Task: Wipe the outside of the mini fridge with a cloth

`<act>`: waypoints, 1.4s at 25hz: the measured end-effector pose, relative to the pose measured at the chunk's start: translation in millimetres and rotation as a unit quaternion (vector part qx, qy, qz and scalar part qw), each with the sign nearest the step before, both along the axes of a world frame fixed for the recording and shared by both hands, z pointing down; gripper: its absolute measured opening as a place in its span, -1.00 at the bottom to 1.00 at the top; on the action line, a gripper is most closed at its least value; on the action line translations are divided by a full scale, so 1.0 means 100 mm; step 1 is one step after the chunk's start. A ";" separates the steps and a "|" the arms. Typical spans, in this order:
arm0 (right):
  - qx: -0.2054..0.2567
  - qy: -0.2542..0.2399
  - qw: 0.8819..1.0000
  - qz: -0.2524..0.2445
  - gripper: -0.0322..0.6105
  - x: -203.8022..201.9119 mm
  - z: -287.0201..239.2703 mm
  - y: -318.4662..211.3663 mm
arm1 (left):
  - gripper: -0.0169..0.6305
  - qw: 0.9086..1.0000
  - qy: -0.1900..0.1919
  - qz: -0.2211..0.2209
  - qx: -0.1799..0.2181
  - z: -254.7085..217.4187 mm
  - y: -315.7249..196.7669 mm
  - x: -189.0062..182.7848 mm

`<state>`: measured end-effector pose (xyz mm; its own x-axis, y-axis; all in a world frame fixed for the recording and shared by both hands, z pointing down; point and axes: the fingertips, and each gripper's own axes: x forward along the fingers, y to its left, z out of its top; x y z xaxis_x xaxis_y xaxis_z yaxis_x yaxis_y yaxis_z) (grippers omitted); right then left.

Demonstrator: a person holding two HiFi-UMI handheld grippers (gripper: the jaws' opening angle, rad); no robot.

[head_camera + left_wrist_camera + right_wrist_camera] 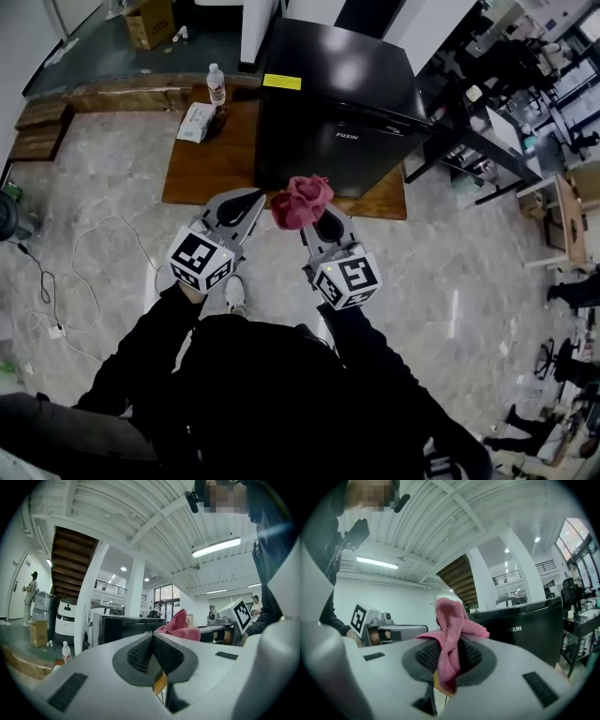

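Note:
A black mini fridge [333,103] stands on a low wooden platform [206,164]; in the right gripper view its front [525,627] rises just beyond the jaws. My right gripper [311,208] is shut on a pink cloth [301,200], which bunches up above the jaws [451,620], a short way in front of the fridge and apart from it. My left gripper [255,200] is shut with nothing in it, just left of the cloth. From the left gripper view the cloth [180,626] and the fridge [126,626] show beyond the closed jaws.
A water bottle [217,84] and a white packet [196,122] lie on the platform left of the fridge. White cables [84,281] trail over the marble floor at the left. Desks and chairs [506,103] crowd the right side. A cardboard box [150,21] sits far back.

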<state>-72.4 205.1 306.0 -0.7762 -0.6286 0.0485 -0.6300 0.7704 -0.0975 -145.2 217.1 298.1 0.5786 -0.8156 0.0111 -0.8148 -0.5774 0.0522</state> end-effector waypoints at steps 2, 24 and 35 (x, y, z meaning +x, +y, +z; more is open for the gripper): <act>0.000 -0.006 1.000 0.021 -0.72 -0.17 -0.05 -0.32 | -0.93 1.000 -0.001 0.006 0.010 -0.06 -0.27 -0.17; -0.060 0.038 0.988 0.141 -0.72 -0.86 0.56 -1.91 | -0.93 0.996 0.020 0.092 -0.009 0.42 -1.71 -0.63; -0.182 0.053 0.973 0.135 -0.72 -0.71 1.98 -2.04 | -0.93 0.993 0.003 0.062 -0.104 1.71 -1.95 -0.48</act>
